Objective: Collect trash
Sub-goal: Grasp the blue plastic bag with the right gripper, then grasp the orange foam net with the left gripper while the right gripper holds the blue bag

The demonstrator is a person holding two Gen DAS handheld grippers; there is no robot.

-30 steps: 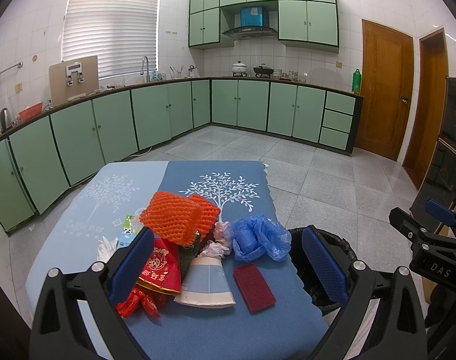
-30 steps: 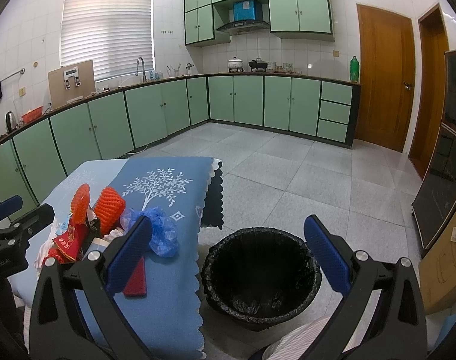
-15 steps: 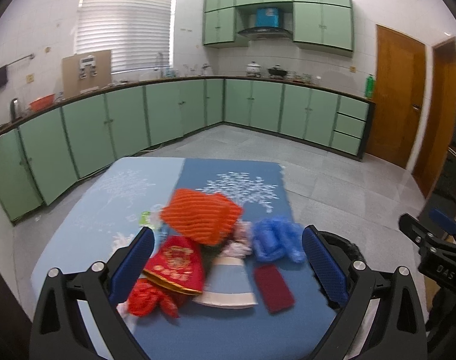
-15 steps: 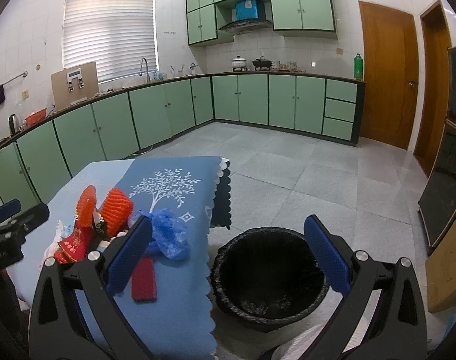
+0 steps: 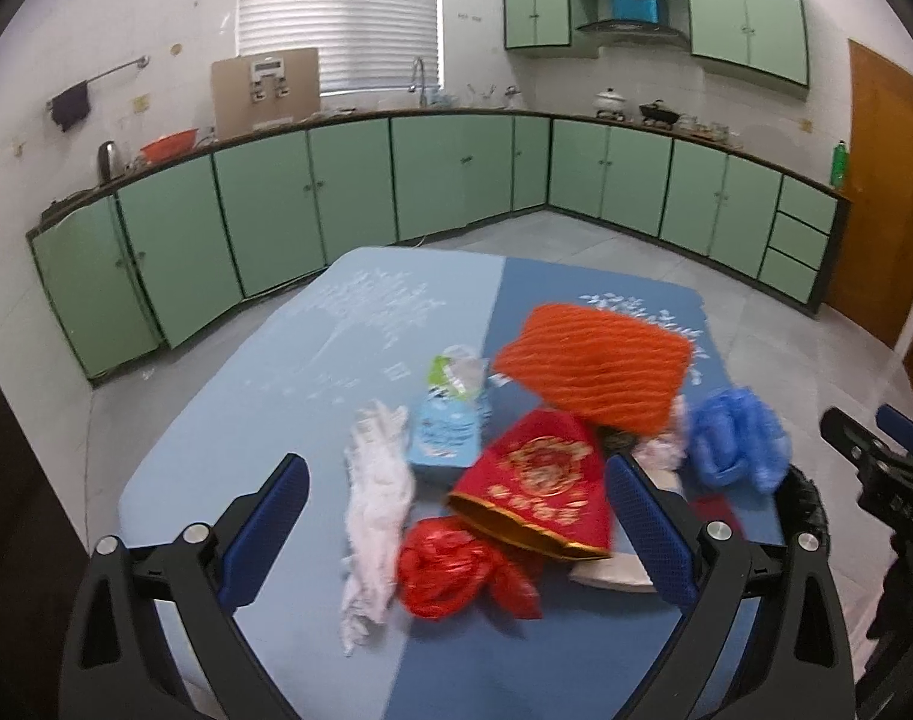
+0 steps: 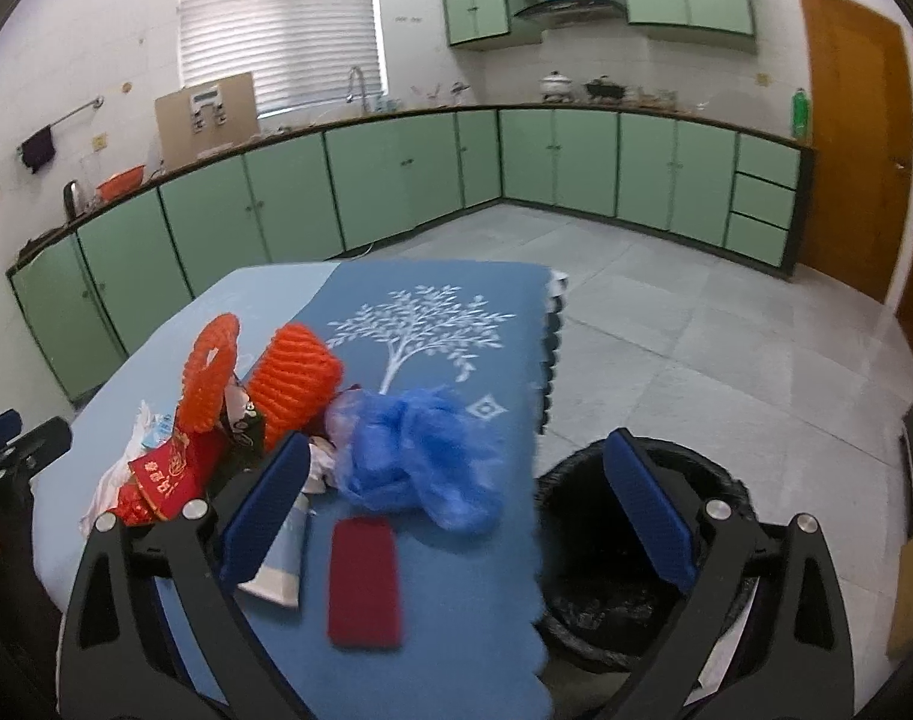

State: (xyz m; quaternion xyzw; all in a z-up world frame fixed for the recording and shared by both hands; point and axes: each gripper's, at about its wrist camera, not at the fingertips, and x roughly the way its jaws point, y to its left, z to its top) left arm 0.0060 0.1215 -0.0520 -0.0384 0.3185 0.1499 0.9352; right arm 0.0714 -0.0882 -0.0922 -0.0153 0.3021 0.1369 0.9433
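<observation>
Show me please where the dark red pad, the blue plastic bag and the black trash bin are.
dark red pad (image 6: 363, 582), right wrist view, middle of its top face.
blue plastic bag (image 6: 417, 456), right wrist view, centre of the crumpled bundle.
black trash bin (image 6: 582, 606), right wrist view, liner inside.

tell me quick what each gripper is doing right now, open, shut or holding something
Left gripper: open, holding nothing, over the crumpled red plastic bag.
Right gripper: open, holding nothing.

Green cabinets (image 5: 348, 192), grey tiled floor (image 6: 684, 324), blinded window (image 5: 339, 12).
</observation>
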